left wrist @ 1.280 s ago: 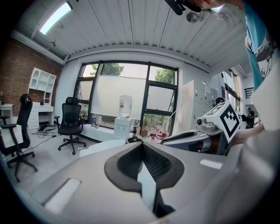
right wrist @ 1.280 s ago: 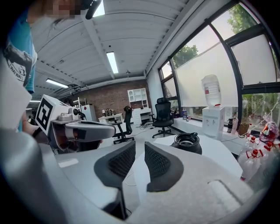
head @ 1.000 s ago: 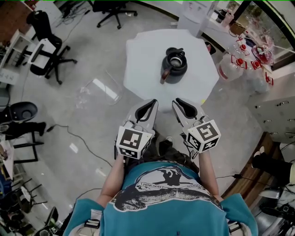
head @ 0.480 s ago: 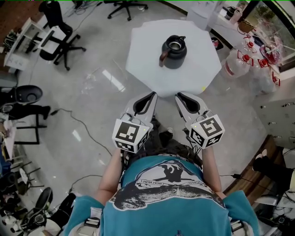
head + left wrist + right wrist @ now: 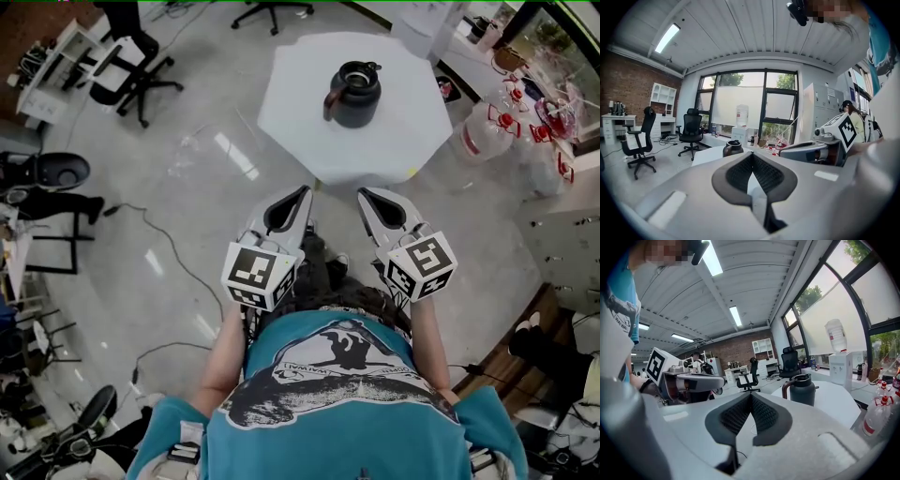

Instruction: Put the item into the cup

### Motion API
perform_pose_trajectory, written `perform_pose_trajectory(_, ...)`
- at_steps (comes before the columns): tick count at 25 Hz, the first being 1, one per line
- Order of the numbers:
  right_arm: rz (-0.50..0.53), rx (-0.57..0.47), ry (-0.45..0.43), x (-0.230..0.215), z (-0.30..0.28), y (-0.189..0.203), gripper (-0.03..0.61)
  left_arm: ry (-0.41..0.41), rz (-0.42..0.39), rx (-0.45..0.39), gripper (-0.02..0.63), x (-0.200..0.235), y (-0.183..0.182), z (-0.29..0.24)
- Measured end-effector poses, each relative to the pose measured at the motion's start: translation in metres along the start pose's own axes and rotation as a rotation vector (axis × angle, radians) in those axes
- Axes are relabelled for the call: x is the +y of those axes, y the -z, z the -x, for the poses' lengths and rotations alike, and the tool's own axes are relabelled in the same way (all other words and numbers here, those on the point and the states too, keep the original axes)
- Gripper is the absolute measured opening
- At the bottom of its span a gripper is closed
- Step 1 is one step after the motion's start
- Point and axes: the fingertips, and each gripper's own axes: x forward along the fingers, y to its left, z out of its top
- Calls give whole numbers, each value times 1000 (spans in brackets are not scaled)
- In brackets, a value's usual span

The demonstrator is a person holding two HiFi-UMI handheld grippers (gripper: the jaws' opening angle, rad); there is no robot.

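Cup (image 5: 354,94) on table (image 5: 291,112), well beyond left gripper (image 5: 306,190), right gripper (image 5: 362,192), jaws together, empty

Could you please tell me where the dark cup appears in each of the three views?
Head view: cup at top centre, on the white table.
Left gripper view: just left of centre, slightly below the middle.
Right gripper view: right of centre, handle on its left.
Shared landmark: the white table under it.
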Motion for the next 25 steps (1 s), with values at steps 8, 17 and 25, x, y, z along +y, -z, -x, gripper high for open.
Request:
perform_pose_trajectory(8, 9, -2, -40, 7, 2, -1, -2, -6, 51, -2, 18, -9, 5, 3)
perform_pose_trajectory(17, 44, 5, -43, 9, 3, -2, 0, 10, 40, 2, 18, -17, 3, 0)
perform_pose_trajectory(25, 57, 4, -46, 10, 2, -2, 0, 20, 32, 2, 18, -20, 3, -2)
